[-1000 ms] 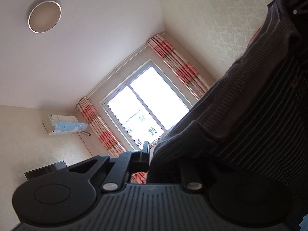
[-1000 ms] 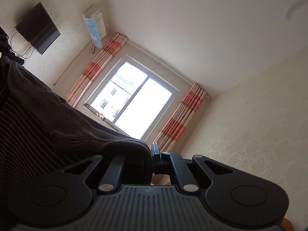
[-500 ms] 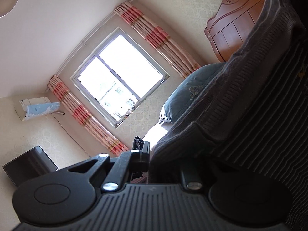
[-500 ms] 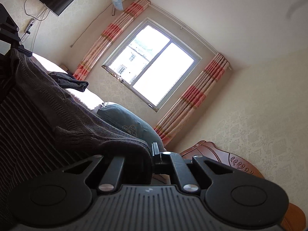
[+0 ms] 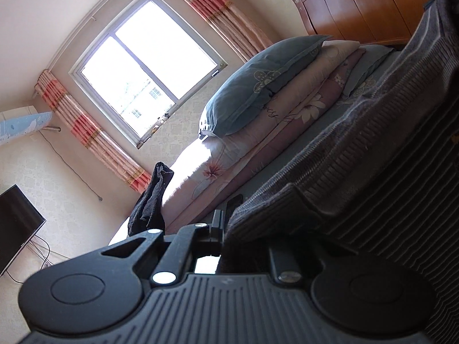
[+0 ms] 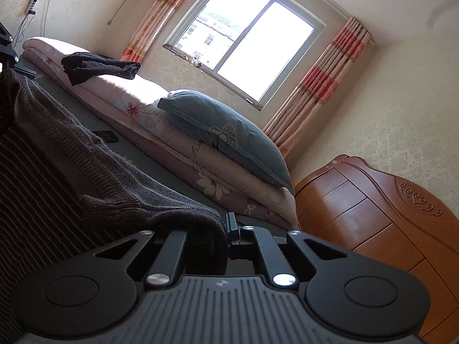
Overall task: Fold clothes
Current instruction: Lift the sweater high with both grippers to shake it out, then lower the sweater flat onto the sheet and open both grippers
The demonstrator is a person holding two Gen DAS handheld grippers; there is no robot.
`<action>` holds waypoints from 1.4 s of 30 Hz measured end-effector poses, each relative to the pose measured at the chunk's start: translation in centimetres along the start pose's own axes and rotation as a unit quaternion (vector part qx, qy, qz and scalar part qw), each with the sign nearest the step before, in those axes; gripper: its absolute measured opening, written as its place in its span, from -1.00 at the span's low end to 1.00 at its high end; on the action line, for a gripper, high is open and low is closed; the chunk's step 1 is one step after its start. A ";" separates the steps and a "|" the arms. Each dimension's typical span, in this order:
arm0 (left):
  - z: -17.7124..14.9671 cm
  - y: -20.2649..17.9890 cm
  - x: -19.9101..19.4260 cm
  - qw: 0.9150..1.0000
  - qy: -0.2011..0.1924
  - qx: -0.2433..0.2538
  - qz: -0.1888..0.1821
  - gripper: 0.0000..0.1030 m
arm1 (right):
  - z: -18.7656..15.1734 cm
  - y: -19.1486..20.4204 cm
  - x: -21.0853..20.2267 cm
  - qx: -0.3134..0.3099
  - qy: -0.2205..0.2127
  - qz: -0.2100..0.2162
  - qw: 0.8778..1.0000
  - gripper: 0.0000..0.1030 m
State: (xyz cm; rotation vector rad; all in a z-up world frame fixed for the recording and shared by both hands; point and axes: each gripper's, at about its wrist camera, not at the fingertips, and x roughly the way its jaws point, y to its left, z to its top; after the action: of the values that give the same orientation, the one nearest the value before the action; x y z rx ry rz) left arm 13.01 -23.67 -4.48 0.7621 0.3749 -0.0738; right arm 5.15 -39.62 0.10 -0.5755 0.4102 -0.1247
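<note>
While the bed (image 5: pixel 289 154) fills the middle of both wrist views, its grey-green sheet is seen running toward an orange-brown wooden headboard (image 6: pixel 373 209), and a folded floral quilt (image 6: pixel 160 132) is laid along the side nearer the window (image 6: pixel 243 37), with a blue-grey pillow (image 6: pixel 226 134) resting on top of it. A dark brown ribbed knit sweater (image 6: pixel 94 172) is stretched between the two grippers, above the sheet, its thick ribbed edge drawn taut from one to the other; whether its lower part touches the bed cannot be told. In the left wrist view the sweater (image 5: pixel 358 172) is seen covering the right half of the picture. A second dark knitted garment (image 6: pixel 97 67) is lying crumpled on the quilt, well apart from the held one, and a small flat black object, possibly a phone (image 6: pixel 107 136), is lying on the sheet just beside the sweater's edge. The left gripper (image 5: pixel 222 226) is closed down on one corner of the ribbed edge, and the right gripper (image 6: pixel 228 229) is pinched tight on the other corner, the cloth bunched over its inner finger
</note>
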 end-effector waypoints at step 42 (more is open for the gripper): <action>-9.7 -8.2 10.8 0.989 0.096 0.079 -0.083 -0.03 | -8.0 7.5 17.7 0.045 0.163 0.109 0.980 0.20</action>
State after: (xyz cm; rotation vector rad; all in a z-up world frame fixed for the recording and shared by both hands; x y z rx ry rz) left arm 18.43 -22.22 -20.19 0.8961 0.6205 -0.1896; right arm 18.03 -41.44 -16.14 -0.4174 0.7798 -0.0251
